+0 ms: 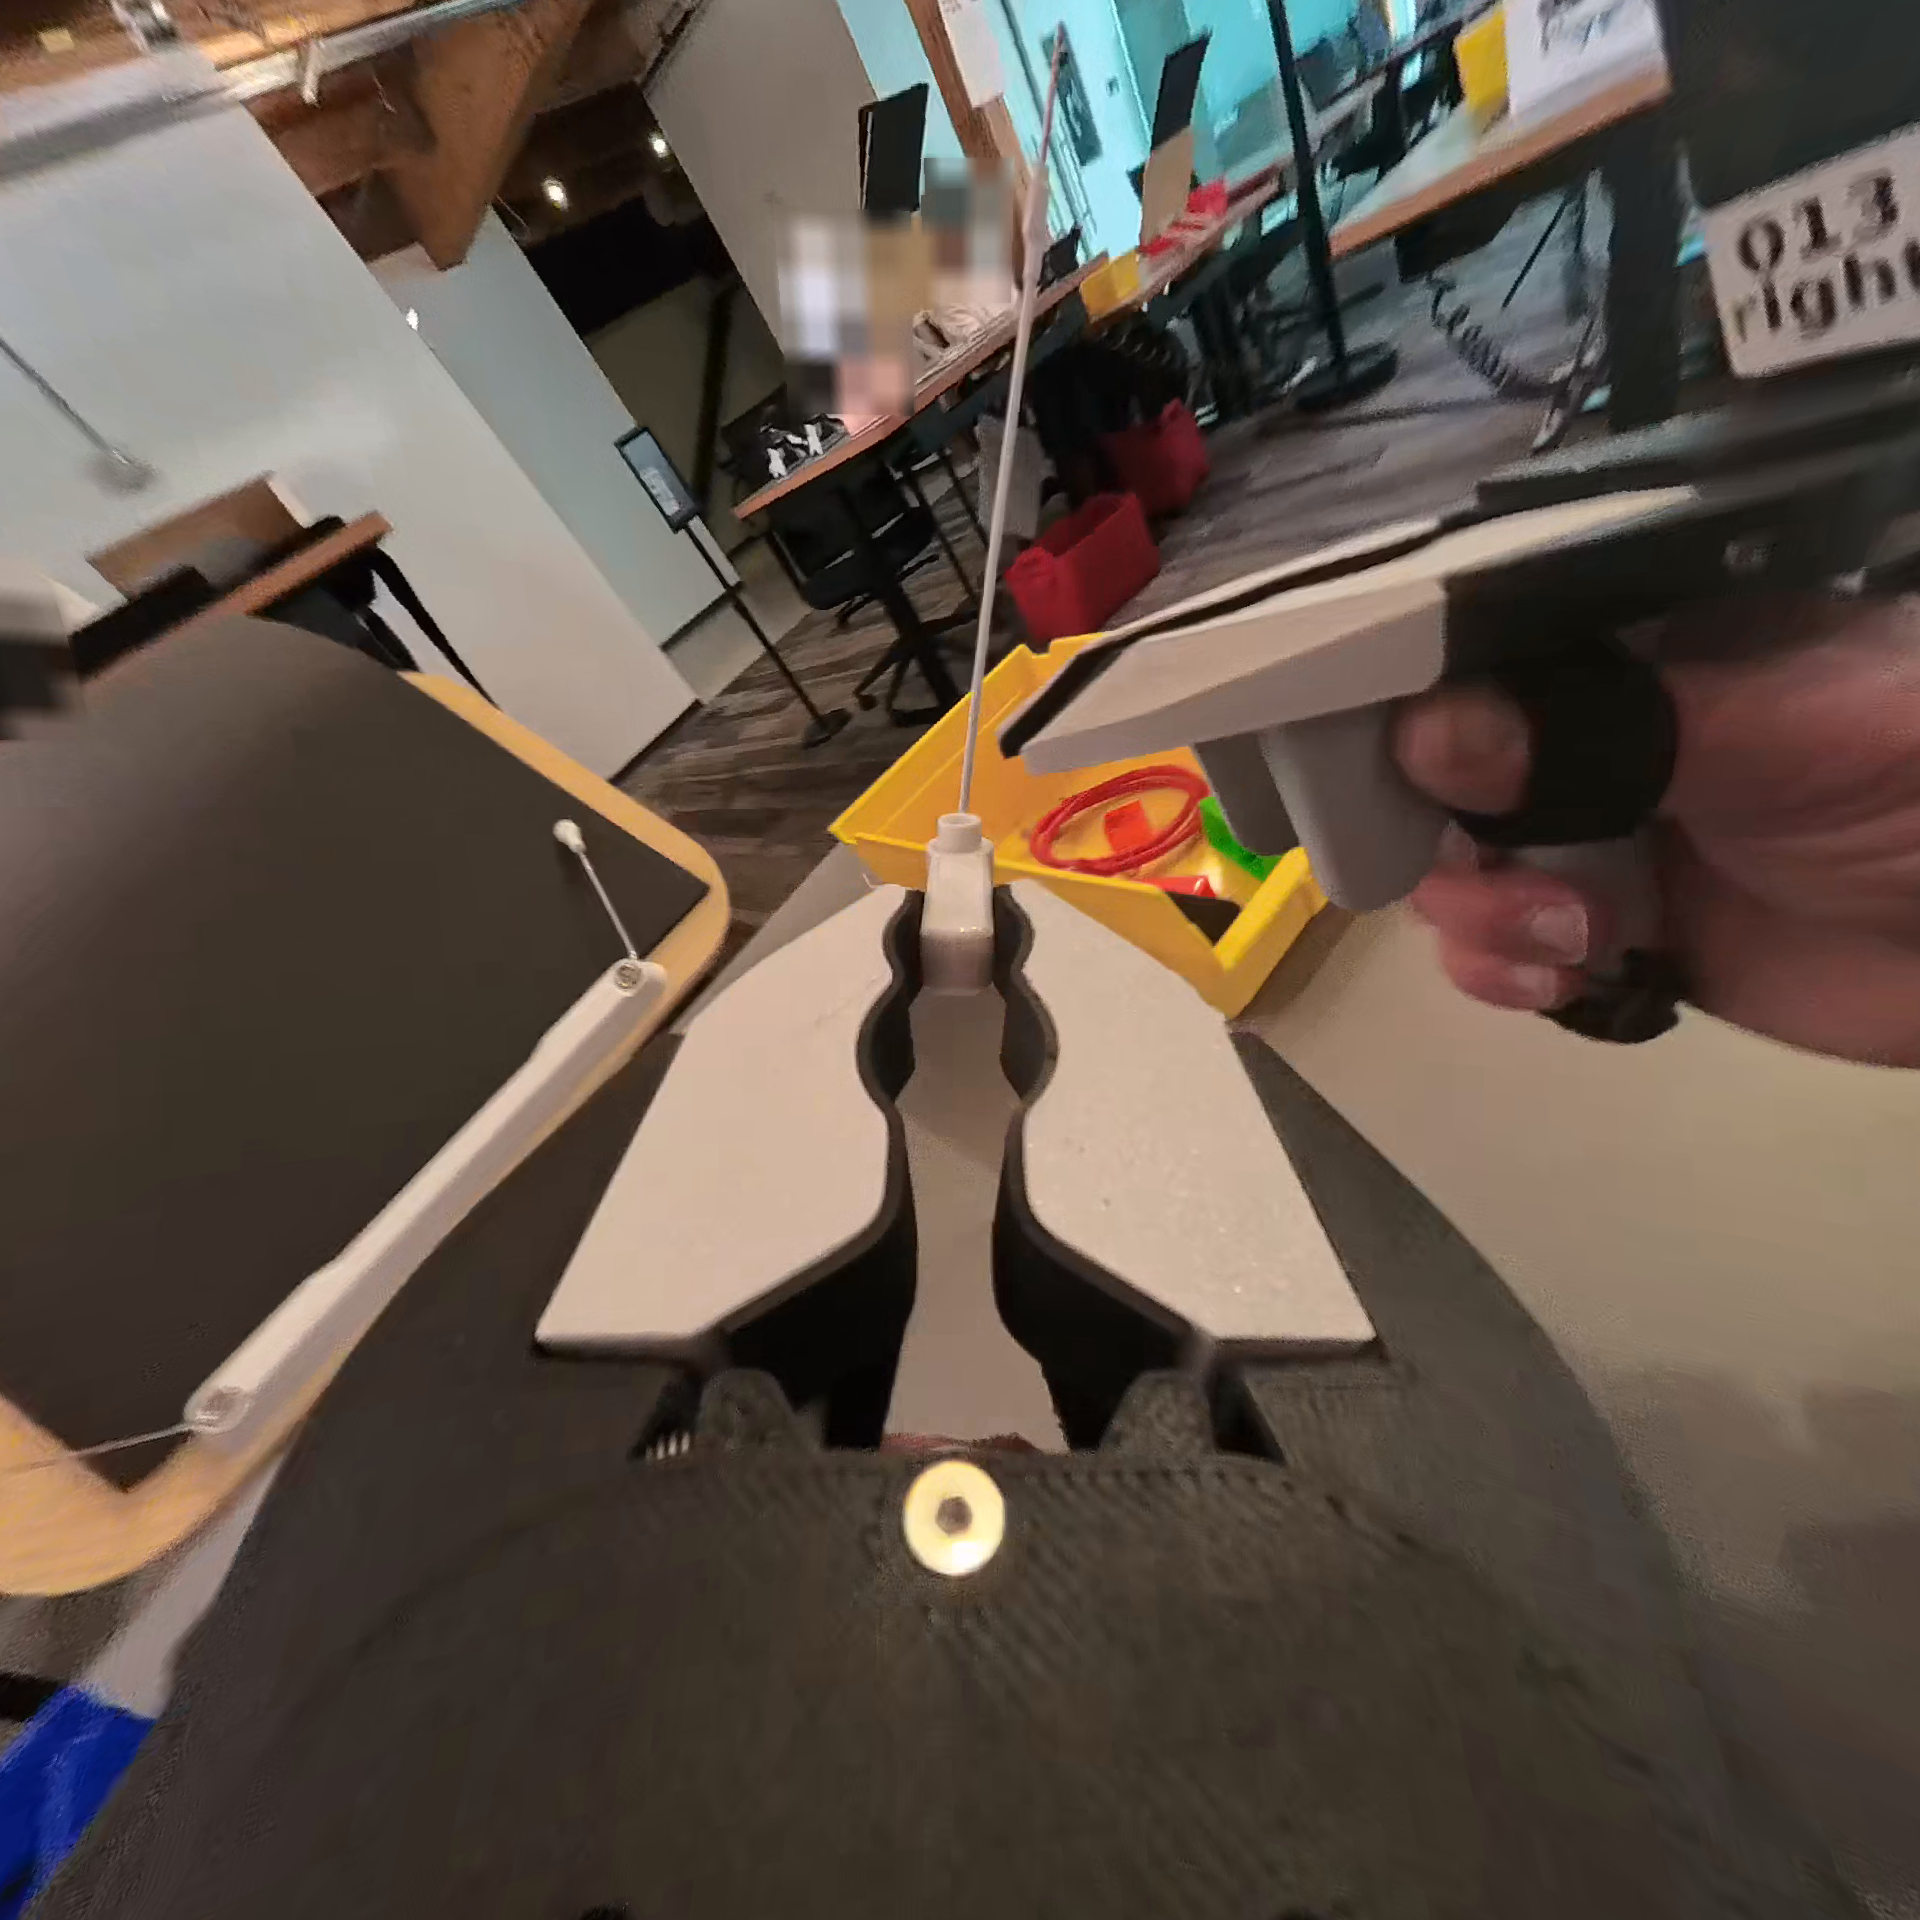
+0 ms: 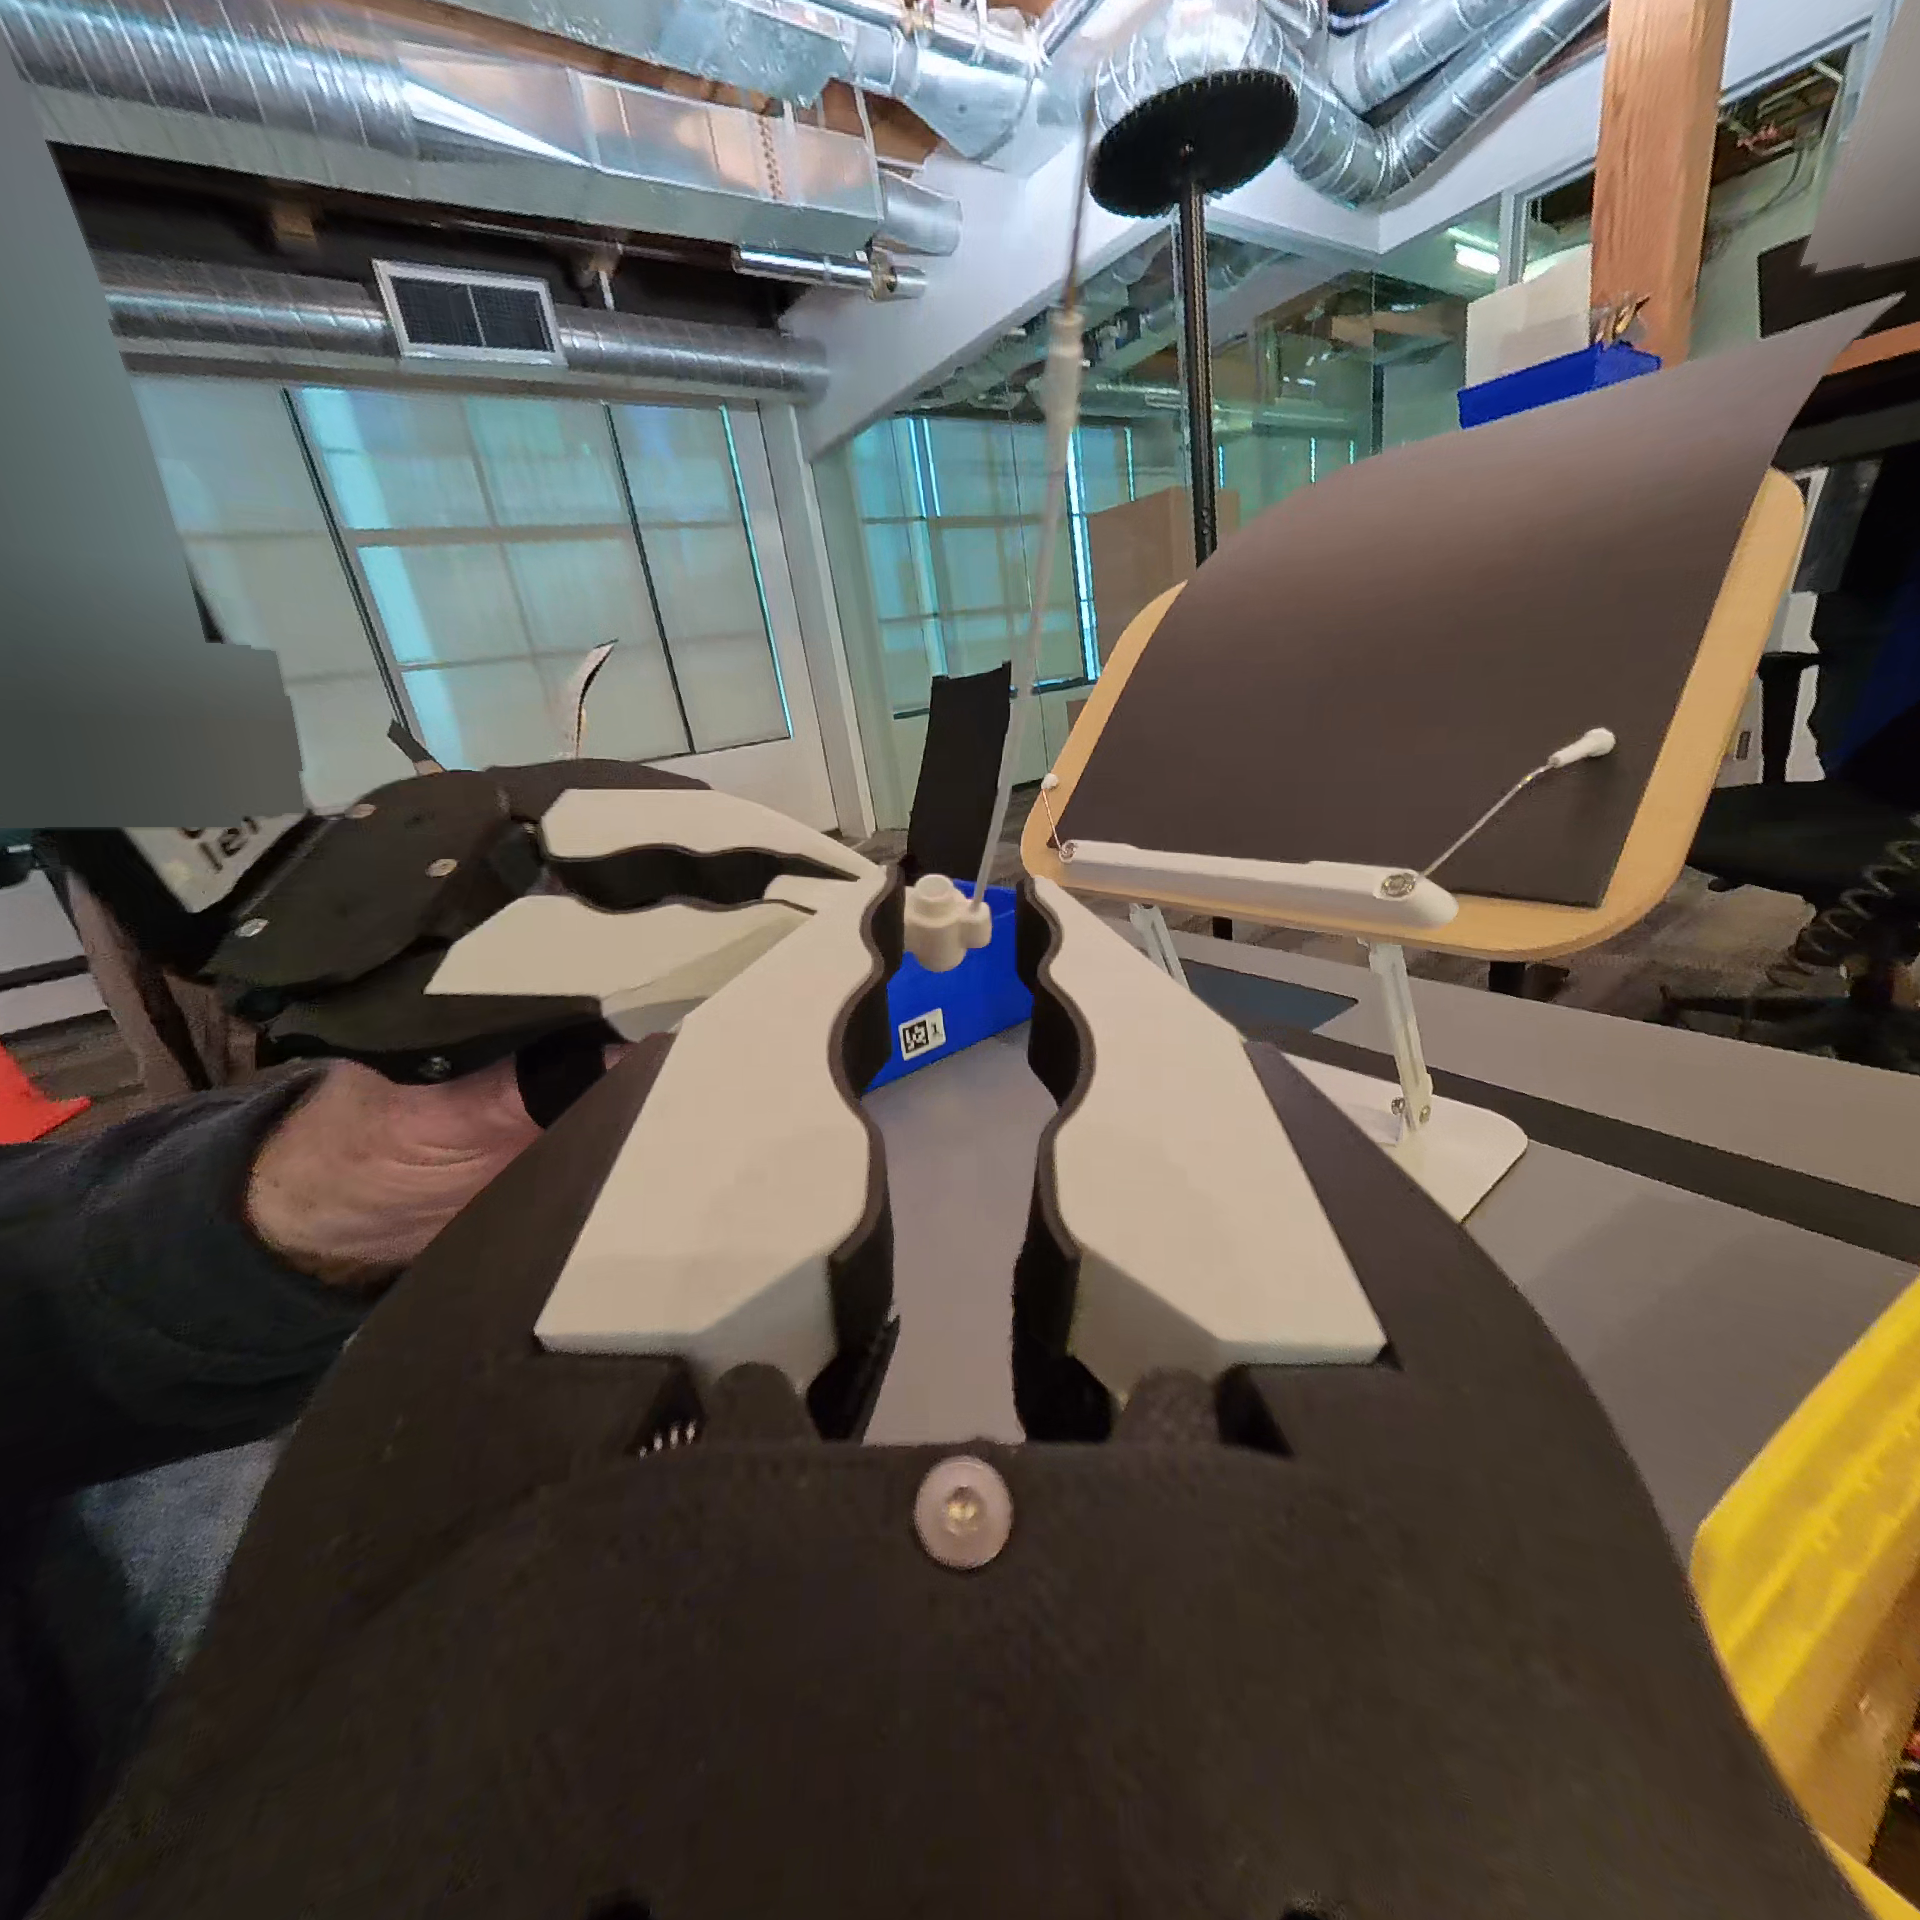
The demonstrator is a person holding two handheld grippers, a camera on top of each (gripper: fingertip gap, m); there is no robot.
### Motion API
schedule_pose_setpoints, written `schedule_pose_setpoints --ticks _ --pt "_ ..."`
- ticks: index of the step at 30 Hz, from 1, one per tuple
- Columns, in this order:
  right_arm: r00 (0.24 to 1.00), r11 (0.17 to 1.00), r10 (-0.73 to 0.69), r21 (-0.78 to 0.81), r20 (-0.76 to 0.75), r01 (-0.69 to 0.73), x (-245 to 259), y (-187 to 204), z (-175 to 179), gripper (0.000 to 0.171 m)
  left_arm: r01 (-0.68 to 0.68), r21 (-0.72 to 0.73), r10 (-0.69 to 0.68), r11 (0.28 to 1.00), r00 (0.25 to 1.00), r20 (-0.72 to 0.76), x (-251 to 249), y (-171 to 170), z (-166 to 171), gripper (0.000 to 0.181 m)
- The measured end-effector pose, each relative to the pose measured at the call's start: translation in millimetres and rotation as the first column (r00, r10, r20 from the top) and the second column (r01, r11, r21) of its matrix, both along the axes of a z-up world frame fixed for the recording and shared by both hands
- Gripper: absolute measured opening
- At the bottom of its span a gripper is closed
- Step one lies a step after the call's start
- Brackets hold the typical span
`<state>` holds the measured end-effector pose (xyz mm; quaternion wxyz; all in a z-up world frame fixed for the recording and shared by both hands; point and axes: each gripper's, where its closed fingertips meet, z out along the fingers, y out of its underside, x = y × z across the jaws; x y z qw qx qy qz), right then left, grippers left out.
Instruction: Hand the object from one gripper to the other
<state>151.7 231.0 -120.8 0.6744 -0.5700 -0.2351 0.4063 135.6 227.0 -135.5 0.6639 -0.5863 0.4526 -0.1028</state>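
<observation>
A small white plastic head (image 1: pixel 956 914) with a long thin white tail pointing up is clamped between the fingertips of my left gripper (image 1: pixel 958 920), which is shut on it. In the right wrist view the same head (image 2: pixel 940 920) sits in the gap between the tips of my right gripper (image 2: pixel 956 894), whose jaws stand open on either side of it without touching. The left gripper (image 2: pixel 868 883) comes in from the left there, held by a hand. In the left wrist view the right gripper (image 1: pixel 1023 732) reaches in from the right, above the head.
A yellow bin (image 1: pixel 1262 940) with a red loop and green pieces sits just beyond the grippers. A tilted stand with a black board (image 1: pixel 312 935) (image 2: pixel 1403 675) is close by. A blue bin (image 2: pixel 966 997) stands on the grey table (image 2: pixel 1662 1278). Only a small space, under 4 cm, lies between the two pairs of fingers.
</observation>
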Motion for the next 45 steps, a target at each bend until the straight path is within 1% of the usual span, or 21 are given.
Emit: schedule_pose_setpoints --ticks 3,8,10,16,18,21,23,25,27,29,30,32,35,36,38,39,40,41,43,44,45 --pt "1.000 0.998 0.003 -0.057 0.018 -0.002 -3 7 -8 0.018 -0.029 0.066 0.033 0.997 0.997 -0.065 3 -2 -1 0.012" --pt "0.999 0.998 0.048 -0.050 -0.006 -0.048 -6 4 -8 0.003 -0.046 0.133 0.061 0.990 0.992 -0.112 6 -5 -5 0.012" --pt "0.999 0.997 0.052 -0.057 -0.006 -0.052 -6 4 -9 0.000 -0.051 0.138 0.068 0.989 0.990 -0.121 6 -5 -7 0.012" --pt "0.998 0.997 0.056 -0.060 -0.024 -0.058 -4 5 -8 0.000 -0.047 0.128 0.060 0.991 0.993 -0.098 7 -5 -7 0.012" --pt "0.998 0.998 0.046 -0.043 -0.037 -0.047 -1 6 -5 0.000 -0.039 0.102 0.048 0.994 0.995 -0.083 7 -4 -8 0.012" --pt "0.998 1.000 0.023 0.007 -0.052 -0.023 4 5 1 0.000 0.000 0.013 0.000 1.000 1.000 -0.014 6 -7 -13 0.029" --pt "0.999 0.999 0.004 0.041 -0.052 -0.002 7 5 3 0.000 0.062 -0.128 -0.054 0.990 0.996 0.065 5 -12 -22 0.039" --pt "0.998 0.997 0.001 0.083 -0.061 0.004 8 2 5 0.000 0.145 -0.284 -0.089 0.948 0.975 0.202 7 -20 -26 0.049" --pt "0.997 0.994 0.005 0.110 -0.076 0.004 8 0 7 0.000 0.268 -0.433 -0.098 0.861 0.922 0.376 10 -26 -27 0.056" --pt "0.995 0.991 0.017 0.135 -0.102 -0.003 7 -4 10 0.000 0.386 -0.534 -0.079 0.752 0.857 0.509 16 -28 -29 0.063" --pt "0.993 0.989 0.030 0.144 -0.112 -0.013 6 -6 12 0.000 0.432 -0.553 -0.069 0.712 0.827 0.557 18 -28 -30 0.063" --pt "0.986 0.986 0.070 0.159 -0.151 -0.046 5 -12 17 0.000 0.530 -0.534 -0.073 0.659 0.751 0.656 22 -28 -25 0.060" --pt "0.961 0.983 0.142 0.147 -0.238 -0.109 4 -18 22 0.000 0.643 -0.498 -0.063 0.581 0.646 0.760 27 -26 -19 0.060" --pt "0.954 0.982 0.157 0.142 -0.255 -0.123 3 -18 22 0.000 0.705 -0.473 -0.071 0.528 0.592 0.803 30 -29 -16 0.061" --pt "0.946 0.979 0.178 0.142 -0.271 -0.144 1 -19 22 0.000 0.881 -0.352 -0.102 0.316 0.401 0.910 34 -44 -3 0.059" --pt "0.942 0.978 0.189 0.143 -0.276 -0.154 0 -21 22 0.000 0.915 -0.312 -0.101 0.256 0.347 0.933 34 -46 -1 0.060" --pt "0.938 0.976 0.200 0.142 -0.283 -0.166 -1 -22 21 0.000 0.920 -0.293 -0.108 0.262 0.329 0.938 34 -45 -1 0.060" --pt "0.933 0.975 0.210 0.138 -0.291 -0.176 -2 -23 21 0.000 0.919 -0.273 -0.120 0.286 0.316 0.941 33 -43 0 0.057" --pt "0.924 0.972 0.225 0.131 -0.308 -0.193 -2 -24 20 0.000 0.931 -0.217 -0.146 0.293 0.268 0.952 29 -43 6 0.046" --pt "0.919 0.971 0.233 0.128 -0.319 -0.201 -2 -24 20 0.000 0.933 -0.204 -0.169 0.297 0.261 0.950 29 -45 9 0.040" --pt "0.913 0.970 0.240 0.125 -0.331 -0.210 -2 -25 20 0.000 0.924 -0.213 -0.184 0.318 0.280 0.942 31 -44 8 0.036"
